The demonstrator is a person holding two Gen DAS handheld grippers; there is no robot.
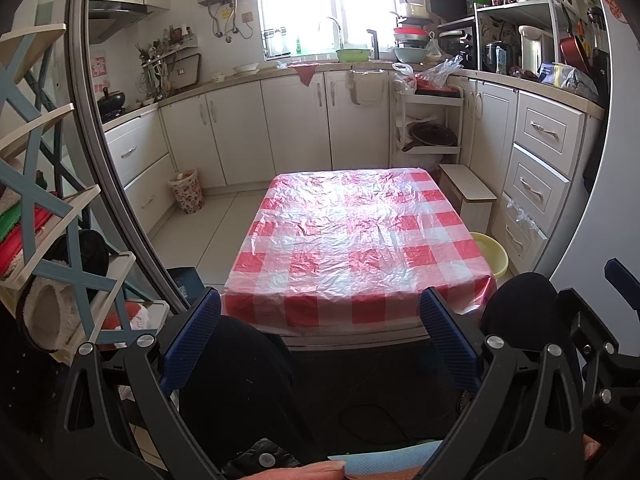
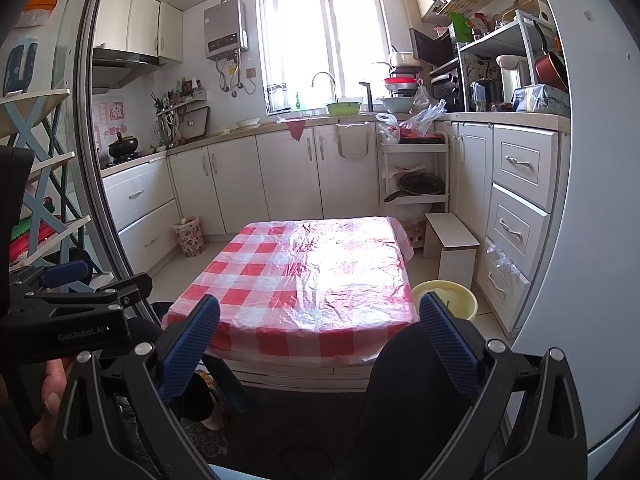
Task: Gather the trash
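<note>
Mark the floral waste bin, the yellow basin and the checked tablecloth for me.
floral waste bin (image 2: 190,237), right wrist view, front of its patterned wall.
yellow basin (image 2: 466,294), right wrist view, far rim beside the table.
checked tablecloth (image 1: 352,236), left wrist view, middle of the bare top.

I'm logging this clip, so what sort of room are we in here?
A home kitchen, most likely. A sink faucet stands under the window, a range hood hangs over a black pot on the stove, and a low table with a red checked cover sits mid-floor.
</note>
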